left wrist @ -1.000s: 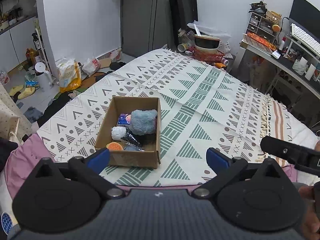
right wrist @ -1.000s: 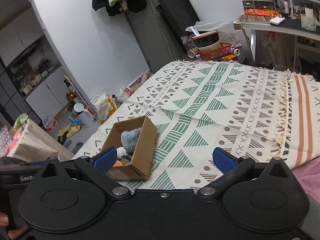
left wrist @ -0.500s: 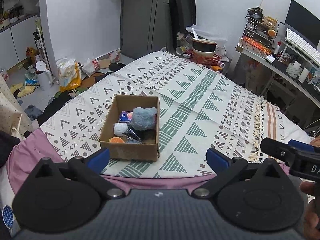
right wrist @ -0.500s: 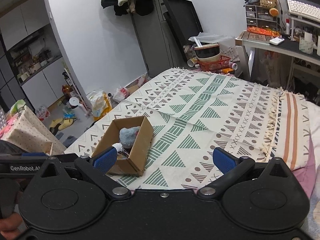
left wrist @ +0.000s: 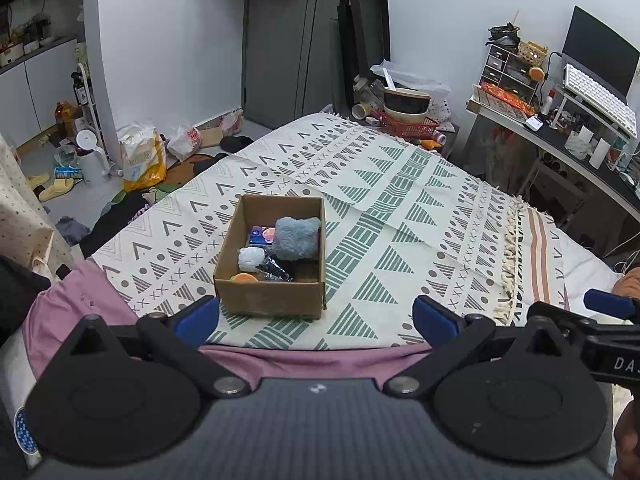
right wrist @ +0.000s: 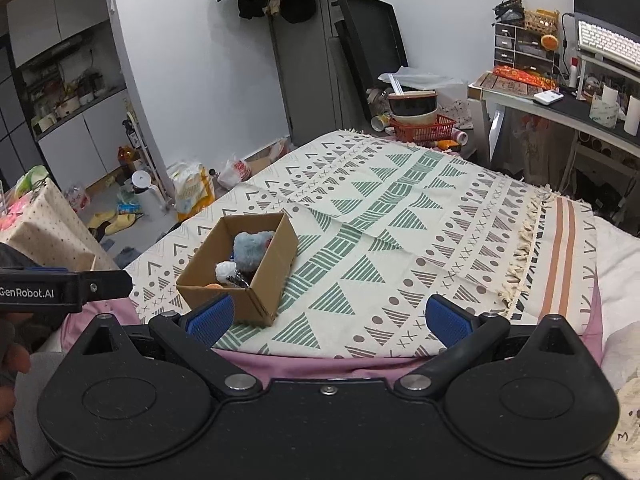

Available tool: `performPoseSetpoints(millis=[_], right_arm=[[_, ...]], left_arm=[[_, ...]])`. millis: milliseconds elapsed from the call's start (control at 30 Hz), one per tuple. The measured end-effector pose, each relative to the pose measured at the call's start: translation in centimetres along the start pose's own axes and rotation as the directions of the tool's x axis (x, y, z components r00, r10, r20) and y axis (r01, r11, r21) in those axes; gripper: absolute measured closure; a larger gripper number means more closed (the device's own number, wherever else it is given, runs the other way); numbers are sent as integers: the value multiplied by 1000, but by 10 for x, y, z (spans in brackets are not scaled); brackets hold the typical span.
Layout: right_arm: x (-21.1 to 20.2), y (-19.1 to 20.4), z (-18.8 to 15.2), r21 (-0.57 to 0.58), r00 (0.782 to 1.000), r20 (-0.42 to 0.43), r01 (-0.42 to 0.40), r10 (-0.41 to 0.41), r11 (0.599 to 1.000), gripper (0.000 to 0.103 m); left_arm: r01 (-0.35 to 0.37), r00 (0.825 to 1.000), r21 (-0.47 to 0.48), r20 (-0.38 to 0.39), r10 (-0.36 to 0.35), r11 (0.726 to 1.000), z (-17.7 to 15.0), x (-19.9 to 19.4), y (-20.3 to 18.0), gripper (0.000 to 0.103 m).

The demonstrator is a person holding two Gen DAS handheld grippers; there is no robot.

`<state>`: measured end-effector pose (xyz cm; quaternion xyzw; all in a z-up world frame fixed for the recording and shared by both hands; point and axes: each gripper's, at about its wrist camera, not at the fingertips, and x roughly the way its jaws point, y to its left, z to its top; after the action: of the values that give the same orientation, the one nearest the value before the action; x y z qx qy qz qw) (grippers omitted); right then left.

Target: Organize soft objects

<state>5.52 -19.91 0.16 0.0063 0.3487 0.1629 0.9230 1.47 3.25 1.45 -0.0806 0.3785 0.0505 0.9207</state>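
A cardboard box (left wrist: 269,303) (right wrist: 276,264) sits on the patterned bedspread (left wrist: 400,216) (right wrist: 400,240) near its front left corner. Inside lie a fluffy grey-blue plush (left wrist: 296,237) (right wrist: 250,249), a white soft ball (left wrist: 251,259) (right wrist: 225,271), an orange piece (left wrist: 244,278), a blue packet (left wrist: 261,235) and a dark wrapper (left wrist: 275,271). My left gripper (left wrist: 316,317) hangs open, well back from the box and holding nothing. My right gripper (right wrist: 327,317) is open too, to the right of the box, empty.
A pink sheet (left wrist: 64,312) edges the bed at the front. A desk with a keyboard (left wrist: 596,98) stands on the right. A red basket with bowls (left wrist: 408,122) sits past the bed's far end. Bags, slippers and a white jug (left wrist: 90,156) litter the floor on the left.
Both grippers have pulled back and up from the bed, so the box looks smaller and farther. Both stayed open. The box and its contents have not moved.
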Motion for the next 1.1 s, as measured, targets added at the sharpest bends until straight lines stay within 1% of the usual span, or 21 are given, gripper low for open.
performPoseSetpoints(millis=[167,300,800,1100], right_arm=[[-7,1,1,7,1000,14,-1,1,1000,0],[-10,5,-2,-13,1000,15,-3,3,1000,0],[-14,15,-3,-37,1000,10,-13,13,999,0],[-16,19,-3,-44,1000,15,-12,13,999,0]], left_arm=[[-6,1000,16,3,6,1000,-5,-6,1,1],[-10,1000,25,9,10,1000,-7,-11,2,1],[-64,998,44,24,63,997,-10,-20,9,1],[-59,998,37,18,58,998,-10,-21,13,1]])
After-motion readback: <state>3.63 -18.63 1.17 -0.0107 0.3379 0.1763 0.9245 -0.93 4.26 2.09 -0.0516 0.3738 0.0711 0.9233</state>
